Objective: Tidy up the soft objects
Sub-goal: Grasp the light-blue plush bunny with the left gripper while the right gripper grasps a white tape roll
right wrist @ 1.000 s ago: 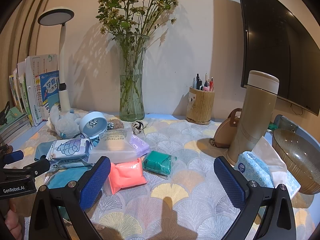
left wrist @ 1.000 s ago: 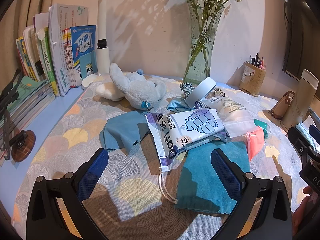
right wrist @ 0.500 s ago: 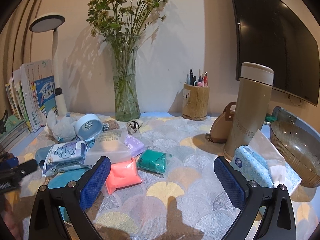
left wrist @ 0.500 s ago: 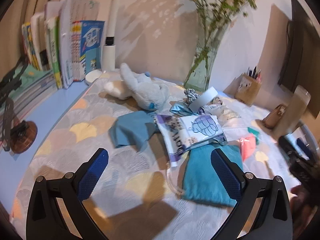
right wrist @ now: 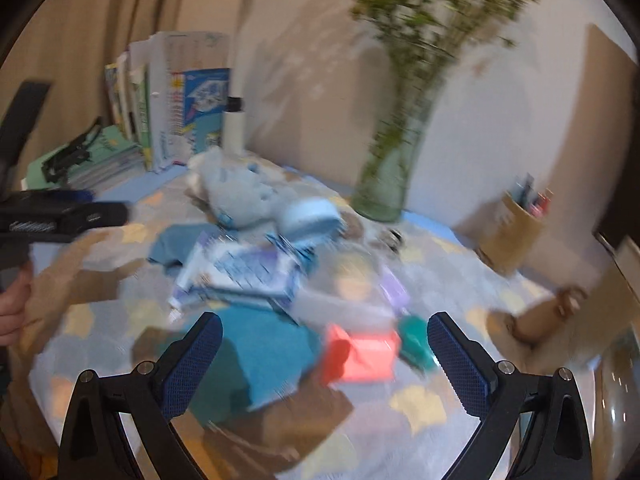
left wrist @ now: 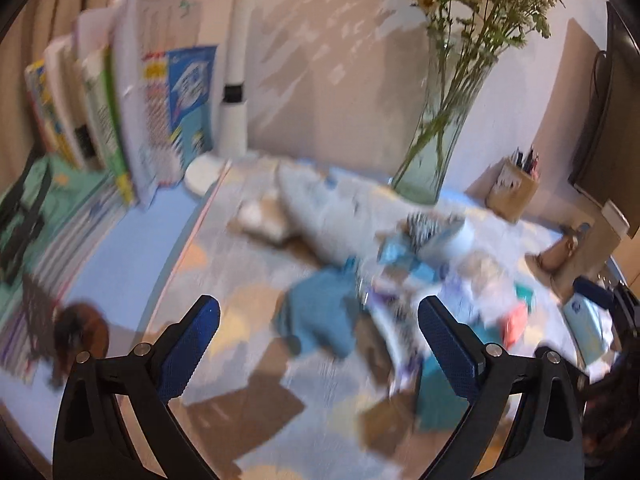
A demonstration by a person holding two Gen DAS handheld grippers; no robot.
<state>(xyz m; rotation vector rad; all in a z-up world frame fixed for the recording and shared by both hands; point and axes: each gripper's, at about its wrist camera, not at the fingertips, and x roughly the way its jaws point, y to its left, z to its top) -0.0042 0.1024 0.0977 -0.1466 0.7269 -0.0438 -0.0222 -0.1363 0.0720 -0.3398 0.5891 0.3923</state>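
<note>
Soft stuff all heaped beside the glass vase [right wrist: 384,176]: plush toy [right wrist: 236,196], teal cloth [right wrist: 260,352], pink pouch [right wrist: 360,354]. Nothing sorted yet. Left gripper [left wrist: 318,344] and right gripper [right wrist: 324,360] spread wide, empty.

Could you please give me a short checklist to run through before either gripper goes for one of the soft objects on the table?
1. Left gripper open and empty: ok, its fingers stand wide apart with nothing between them.
2. Right gripper open and empty: ok, same.
3. Views sharp enough to aim: not ok, both are motion-blurred.
4. Soft targets in view: ok, the pale grey plush toy, teal folded cloth and coral pink soft packet all lie on the patterned tablecloth.
5. Teal cloth free to lift: cannot tell, packets seem to overlap its far edge.
6. Clear glass flower vase away from the pile: ok, it stands behind it.
</note>
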